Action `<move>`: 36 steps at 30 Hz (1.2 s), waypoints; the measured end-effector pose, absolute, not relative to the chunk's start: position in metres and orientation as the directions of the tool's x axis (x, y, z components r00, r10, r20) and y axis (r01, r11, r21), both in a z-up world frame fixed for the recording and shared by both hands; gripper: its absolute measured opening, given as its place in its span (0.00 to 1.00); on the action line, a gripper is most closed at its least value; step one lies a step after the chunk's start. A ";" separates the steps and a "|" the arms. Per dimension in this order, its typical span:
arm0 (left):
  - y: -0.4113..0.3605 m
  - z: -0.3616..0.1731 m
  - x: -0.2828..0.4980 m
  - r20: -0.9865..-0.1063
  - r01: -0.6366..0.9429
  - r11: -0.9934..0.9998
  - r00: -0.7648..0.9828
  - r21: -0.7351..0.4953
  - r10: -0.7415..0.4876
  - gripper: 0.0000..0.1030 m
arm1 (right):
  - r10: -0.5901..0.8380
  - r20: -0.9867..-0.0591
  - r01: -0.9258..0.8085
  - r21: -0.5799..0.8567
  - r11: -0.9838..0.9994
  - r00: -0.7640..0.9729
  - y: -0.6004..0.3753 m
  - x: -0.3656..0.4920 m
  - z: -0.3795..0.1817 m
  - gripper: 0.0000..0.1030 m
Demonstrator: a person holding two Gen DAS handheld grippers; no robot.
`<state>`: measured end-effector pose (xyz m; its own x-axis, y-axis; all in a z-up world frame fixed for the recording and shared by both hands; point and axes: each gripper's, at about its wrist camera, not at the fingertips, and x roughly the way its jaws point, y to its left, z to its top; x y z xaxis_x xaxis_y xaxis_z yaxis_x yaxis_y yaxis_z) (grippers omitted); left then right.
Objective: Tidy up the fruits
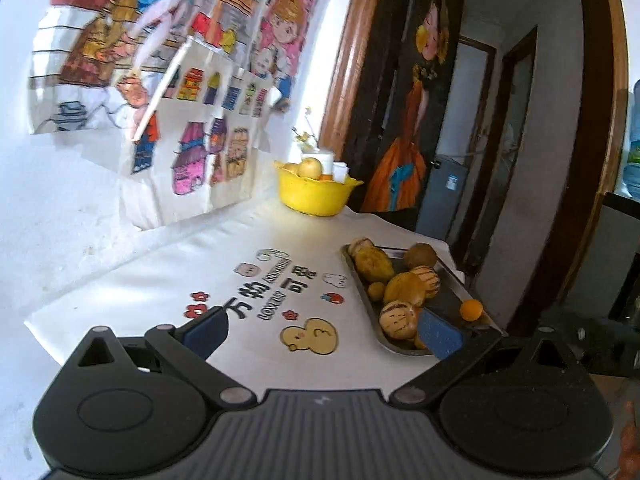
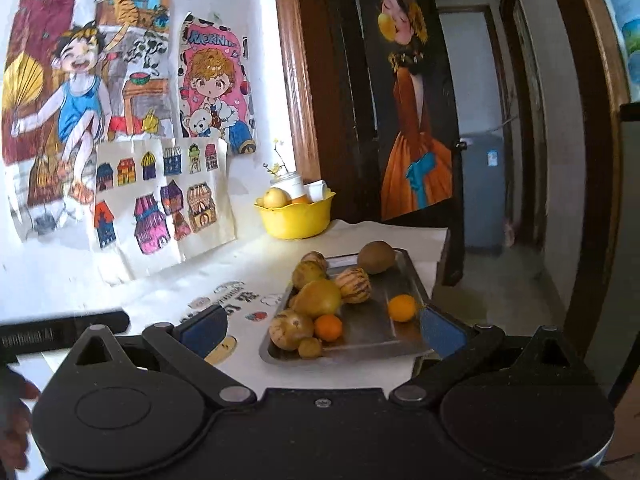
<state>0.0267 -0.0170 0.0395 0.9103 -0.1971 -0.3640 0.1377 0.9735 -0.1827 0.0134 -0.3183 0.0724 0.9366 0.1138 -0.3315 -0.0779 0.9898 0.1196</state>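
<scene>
Fruits, mixed yellow and orange, heaped in steel tray [image 2: 404, 276]; both hand-held grippers [image 1: 320, 332] [image 2: 324, 330] wide, empty. Step: first pick pending. Next: close on small orange [image 2: 402, 307], carry to yellow plastic bowl [image 2: 296, 220] behind tray.

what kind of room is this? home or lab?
Likely a home, perhaps a dining corner. Coloured drawings are taped to the wall, a printed cloth covers the table, and a doorway opens onto a hall.

Home: children's drawings [image 2: 120, 120], doorway [image 2: 480, 120]
</scene>
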 end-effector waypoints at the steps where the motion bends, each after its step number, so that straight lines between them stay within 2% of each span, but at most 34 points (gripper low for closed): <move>1: -0.016 0.038 0.025 -0.361 0.122 0.975 0.914 -0.184 -0.183 0.99 | 0.103 -0.329 -0.072 0.104 0.992 0.939 -0.316 0.010 0.069 0.99; 8: -0.009 0.025 0.010 -0.345 0.061 0.984 0.932 -0.167 -0.116 1.00 | 0.071 -0.291 -0.066 0.028 0.997 0.954 -0.308 -0.006 0.050 0.99; 20: -0.006 0.000 -0.011 -0.281 0.036 0.990 0.957 -0.133 -0.073 1.00 | 0.110 -0.268 -0.111 0.011 0.994 0.957 -0.295 -0.018 0.029 0.99; 25: -0.008 -0.004 -0.015 -0.282 0.045 0.995 0.957 -0.085 -0.067 1.00 | 0.125 -0.279 -0.131 -0.003 0.991 0.952 -0.289 -0.020 0.023 0.99; 30: -0.003 -0.009 -0.018 -0.286 0.006 0.994 0.958 -0.110 -0.037 1.00 | 0.134 -0.267 -0.140 -0.004 0.990 0.954 -0.289 -0.024 0.020 0.99; 36: 0.003 -0.017 -0.019 -0.311 0.000 0.994 0.950 -0.112 -0.035 1.00 | 0.120 -0.294 -0.127 -0.004 0.992 0.948 -0.288 -0.020 0.013 0.99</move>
